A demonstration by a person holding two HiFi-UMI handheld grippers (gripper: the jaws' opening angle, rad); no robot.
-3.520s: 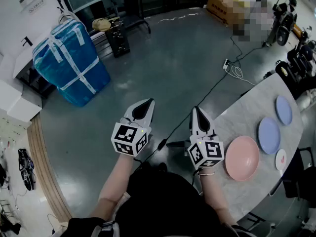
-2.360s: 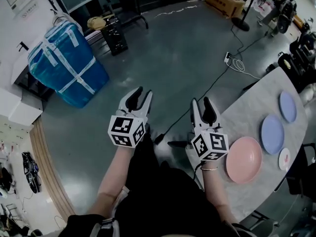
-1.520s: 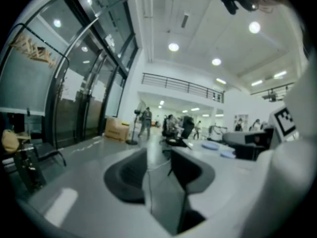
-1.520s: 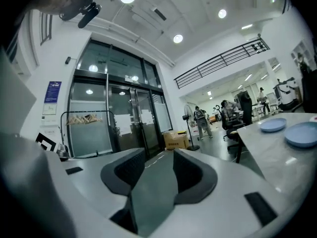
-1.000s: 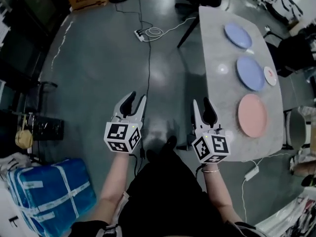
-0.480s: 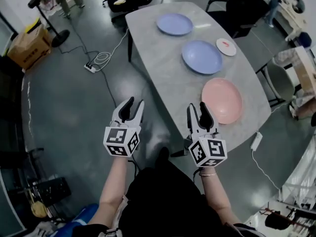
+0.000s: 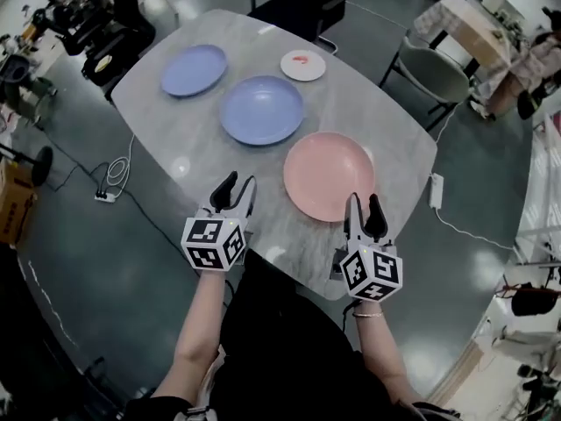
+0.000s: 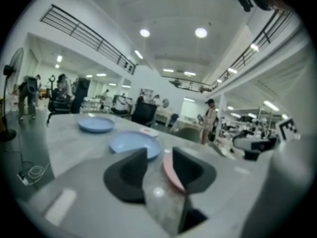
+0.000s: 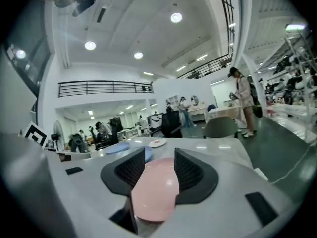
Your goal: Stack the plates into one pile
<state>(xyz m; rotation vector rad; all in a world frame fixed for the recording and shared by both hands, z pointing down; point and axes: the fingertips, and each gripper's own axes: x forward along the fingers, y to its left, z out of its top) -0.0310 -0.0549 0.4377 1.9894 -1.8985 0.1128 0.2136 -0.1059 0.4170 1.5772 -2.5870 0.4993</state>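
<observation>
Left gripper (image 7: 235, 181), left of pink plate (image 7: 329, 175): your jaws just opened wider, nothing between. Right gripper (image 7: 364, 200), just short of plate's near rim: spread, empty, likely readied to grab.

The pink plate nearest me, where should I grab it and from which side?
Take the pink plate by its near rim, coming in low from the table's near edge with the right gripper. It lies flat, alone, and its upturned lip probably leaves room for a jaw beneath.
</observation>
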